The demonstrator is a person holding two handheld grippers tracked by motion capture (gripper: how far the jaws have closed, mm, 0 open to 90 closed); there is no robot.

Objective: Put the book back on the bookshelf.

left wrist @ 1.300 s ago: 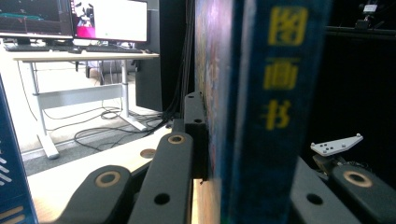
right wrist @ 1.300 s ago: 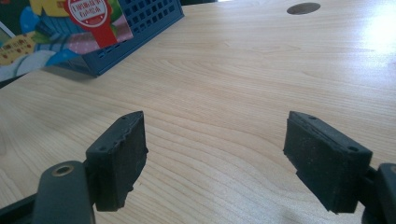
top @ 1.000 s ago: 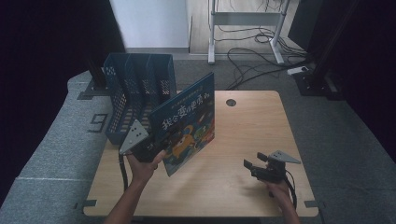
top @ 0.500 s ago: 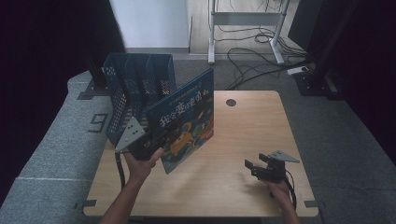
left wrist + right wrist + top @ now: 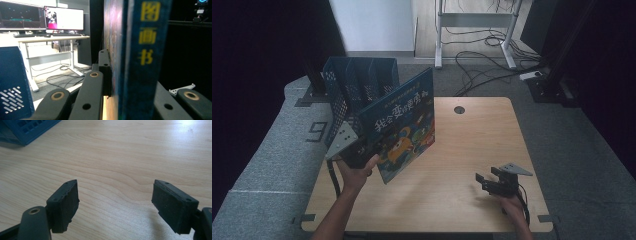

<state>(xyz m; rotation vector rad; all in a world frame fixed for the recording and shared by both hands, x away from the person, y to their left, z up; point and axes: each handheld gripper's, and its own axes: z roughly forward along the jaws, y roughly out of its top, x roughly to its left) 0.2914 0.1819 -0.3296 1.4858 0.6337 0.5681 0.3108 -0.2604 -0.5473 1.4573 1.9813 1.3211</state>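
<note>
My left gripper (image 5: 362, 150) clamped on lower corner of picture book (image 5: 404, 125); jaws pressed flat against both covers, spine (image 5: 140, 50) facing its camera, yellow characters on blue. Book held upright, tilted, lifted above table (image 5: 472, 150) near left edge, just in front of blue file rack (image 5: 357, 85) at far left corner. My left hand (image 5: 354, 172) under gripper. My right gripper (image 5: 492, 182) jaws apart, nothing between pads (image 5: 63, 202), resting low over bare wood near right front corner, well apart from book
</note>
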